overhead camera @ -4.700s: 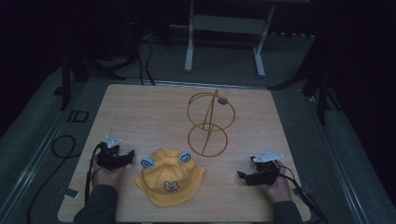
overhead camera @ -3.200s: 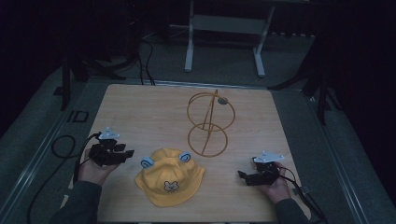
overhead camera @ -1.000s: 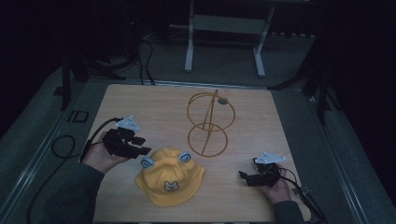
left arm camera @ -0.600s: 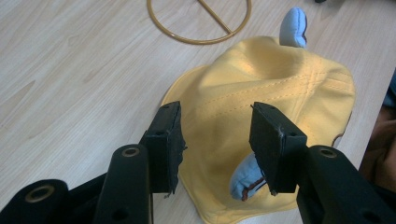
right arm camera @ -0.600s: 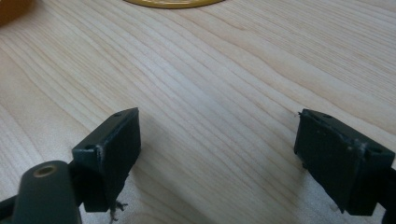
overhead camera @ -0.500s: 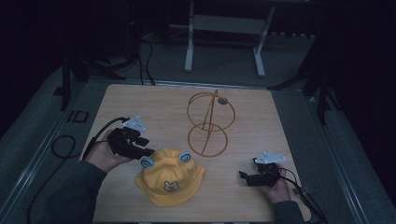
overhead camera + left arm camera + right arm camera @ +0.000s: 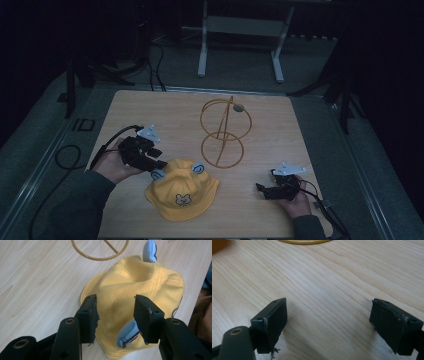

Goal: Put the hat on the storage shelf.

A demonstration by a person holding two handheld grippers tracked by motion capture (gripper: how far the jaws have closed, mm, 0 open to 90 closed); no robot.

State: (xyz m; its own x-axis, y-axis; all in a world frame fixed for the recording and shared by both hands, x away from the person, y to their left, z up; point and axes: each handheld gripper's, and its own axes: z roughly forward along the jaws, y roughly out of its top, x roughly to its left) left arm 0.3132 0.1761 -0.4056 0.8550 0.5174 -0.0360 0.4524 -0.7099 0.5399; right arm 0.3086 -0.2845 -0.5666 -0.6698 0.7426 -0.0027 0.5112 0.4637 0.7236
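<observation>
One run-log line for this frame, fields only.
left gripper: open, jaws over yellow hat, not clamped | right gripper: open, resting on wooden table | wire hat stand: bare

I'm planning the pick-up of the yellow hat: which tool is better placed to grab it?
Left. The left tool hangs right at the yellow hat, jaws open over its crown; the right tool rests apart on bare table.

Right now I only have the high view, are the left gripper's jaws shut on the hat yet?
Observer: No. The left gripper is open above the yellow hat, pads not pressing it.
Operator: What sits between the jaws?
Observer: The crown's stitched seam, with a blue ear beside the right-hand pad.
Operator: And the right gripper?
Observer: The right gripper is wide open over bare wooden table.
</observation>
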